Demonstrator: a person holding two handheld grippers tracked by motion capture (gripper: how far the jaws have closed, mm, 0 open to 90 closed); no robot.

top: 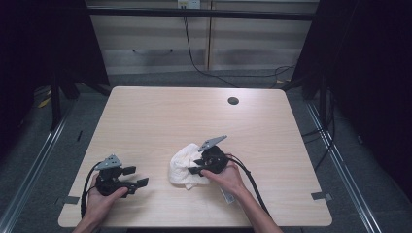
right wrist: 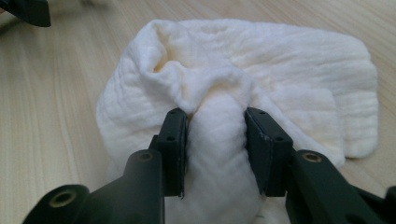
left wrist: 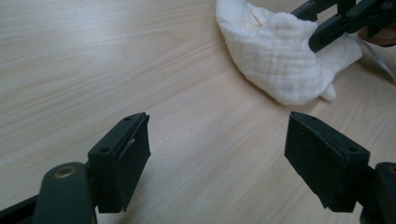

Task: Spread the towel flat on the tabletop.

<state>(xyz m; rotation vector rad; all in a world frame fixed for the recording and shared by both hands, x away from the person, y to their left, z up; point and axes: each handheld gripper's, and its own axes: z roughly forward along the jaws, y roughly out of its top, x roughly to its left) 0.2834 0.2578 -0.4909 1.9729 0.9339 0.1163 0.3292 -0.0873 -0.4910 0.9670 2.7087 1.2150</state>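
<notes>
The right gripper pinches a raised fold of the cloth, which lies at five o'clock on the bench; loosely held, it could slip. The left gripper, at seven o'clock, has its jaws spread.

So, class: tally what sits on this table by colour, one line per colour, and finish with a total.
White: 1, the cloth, bunched between the right gripper's jaws
Black: 2, the left gripper and the right gripper
Total: 3 on the wooden table
</notes>
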